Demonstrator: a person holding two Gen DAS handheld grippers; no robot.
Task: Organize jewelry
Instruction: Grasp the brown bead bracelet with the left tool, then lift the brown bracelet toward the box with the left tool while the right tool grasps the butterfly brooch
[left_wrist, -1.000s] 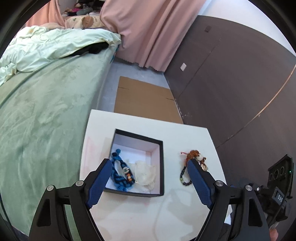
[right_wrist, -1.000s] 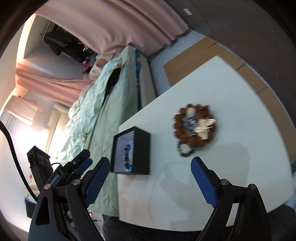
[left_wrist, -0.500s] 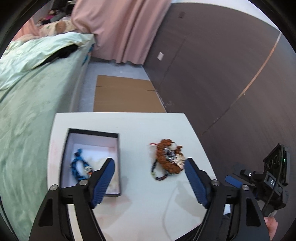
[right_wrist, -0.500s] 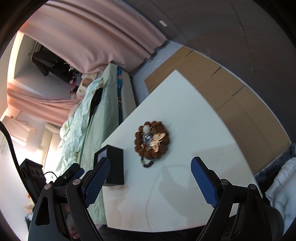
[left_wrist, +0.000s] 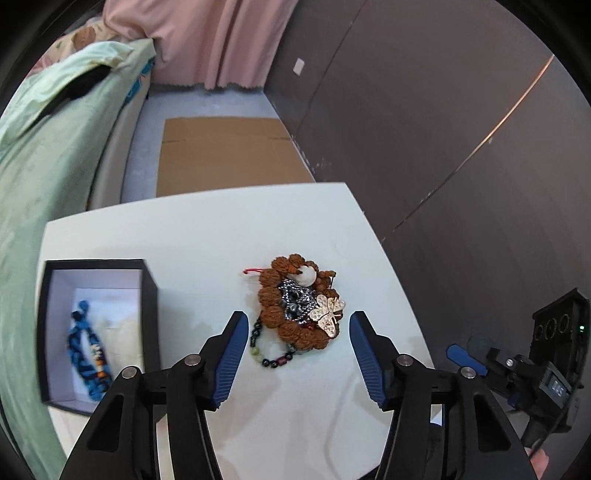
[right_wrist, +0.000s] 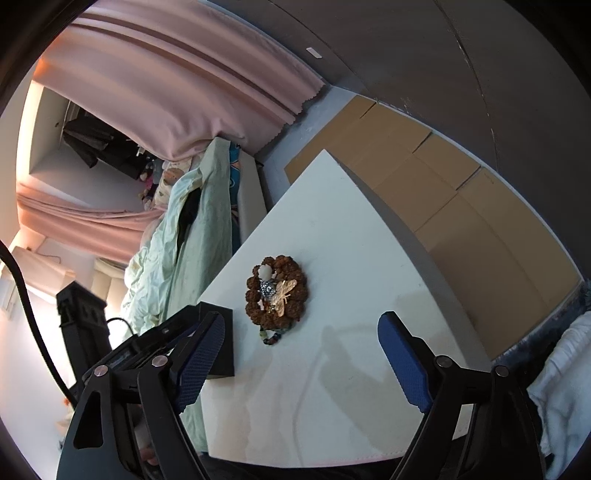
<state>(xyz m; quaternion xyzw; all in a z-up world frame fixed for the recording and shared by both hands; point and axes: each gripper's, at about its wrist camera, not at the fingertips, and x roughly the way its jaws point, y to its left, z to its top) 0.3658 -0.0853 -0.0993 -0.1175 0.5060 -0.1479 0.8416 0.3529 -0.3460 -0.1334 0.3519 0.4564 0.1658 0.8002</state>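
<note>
You are narrowing the still-spread left gripper (left_wrist: 295, 325) over the jewelry pile (left_wrist: 301, 306), lining up a pinch; right gripper (right_wrist: 301, 328) is waiting wide, empty.

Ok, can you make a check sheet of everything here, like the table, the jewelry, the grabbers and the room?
Surface: white table, mostly bare.
Job's things: heap of jewelry on the table, brown bead bracelet under a gold butterfly; black box beside it holds a blue bracelet.
Clutter: nothing seen.
Grippers: left gripper jaws have just been closing, pads not touching the heap ahead; right gripper open, empty.
Cables: black cable at the right view's edge.
Surroundings: green bed, pink curtain, cardboard on the floor, dark wall.
</note>
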